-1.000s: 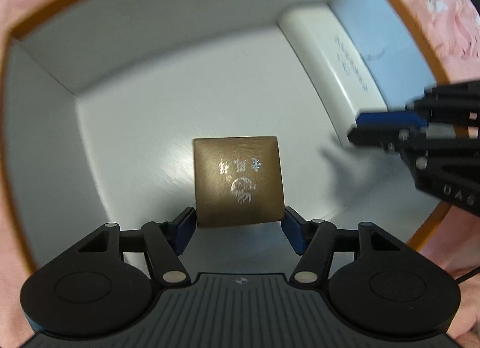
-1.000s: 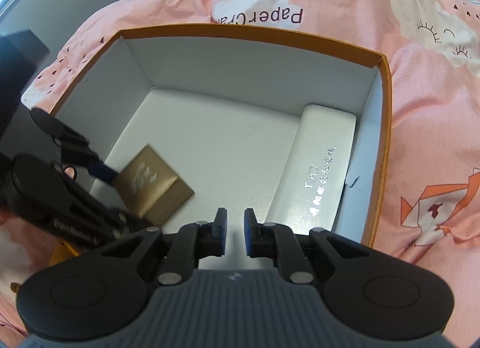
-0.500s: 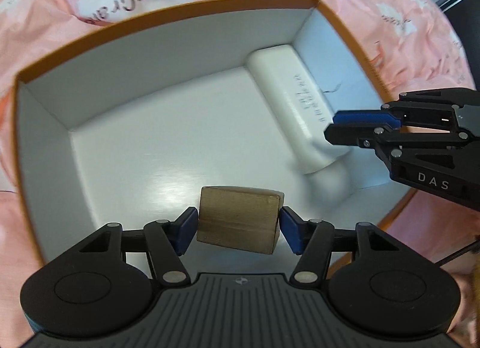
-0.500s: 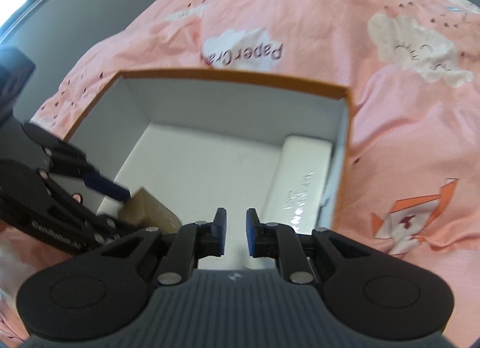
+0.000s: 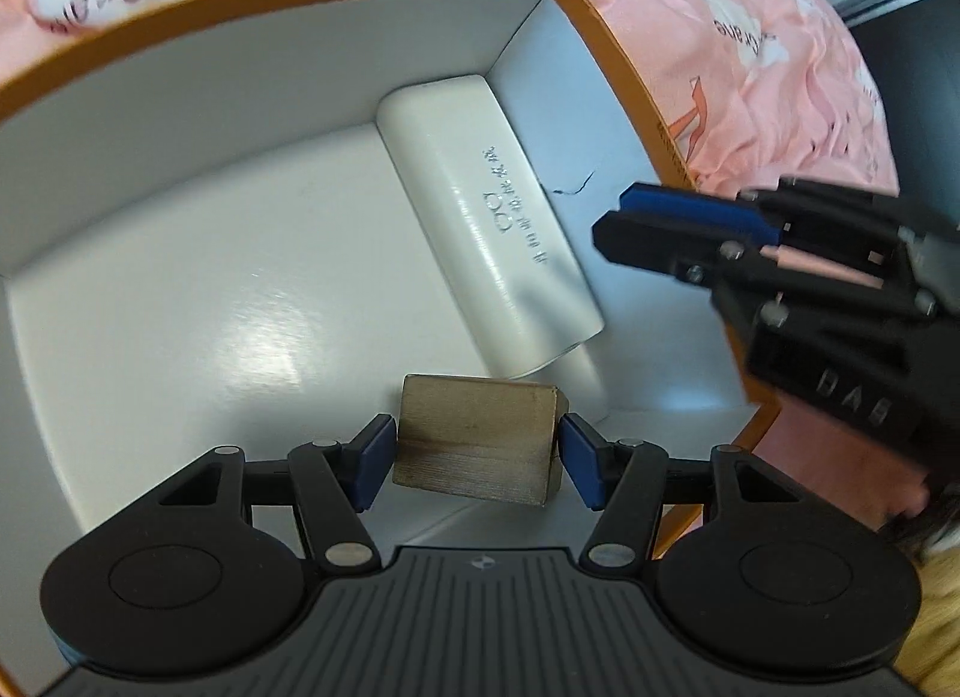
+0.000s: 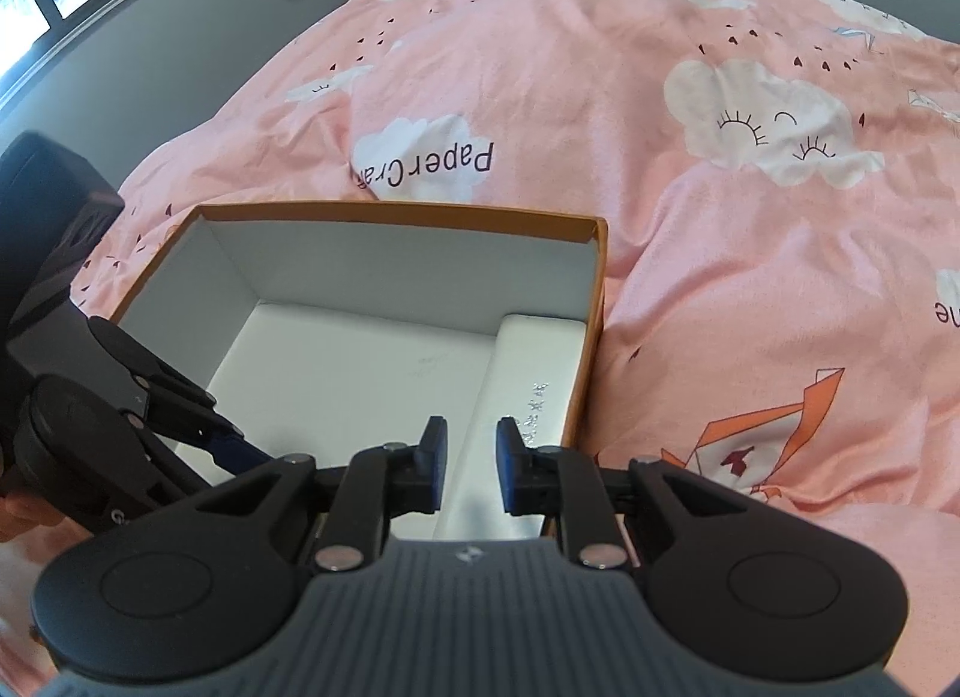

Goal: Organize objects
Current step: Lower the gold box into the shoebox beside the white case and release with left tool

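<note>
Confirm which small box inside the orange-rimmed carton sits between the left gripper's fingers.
The brown-gold square box, between the left gripper pads. The long white box lies against the orange-rimmed carton wall, untouched.

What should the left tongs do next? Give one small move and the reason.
Probably lower the brown box flat onto the bare floor beside the white case. The left tongs grip it tilted, seemingly just off the floor of the carton, and the space left of the case looks free.
</note>
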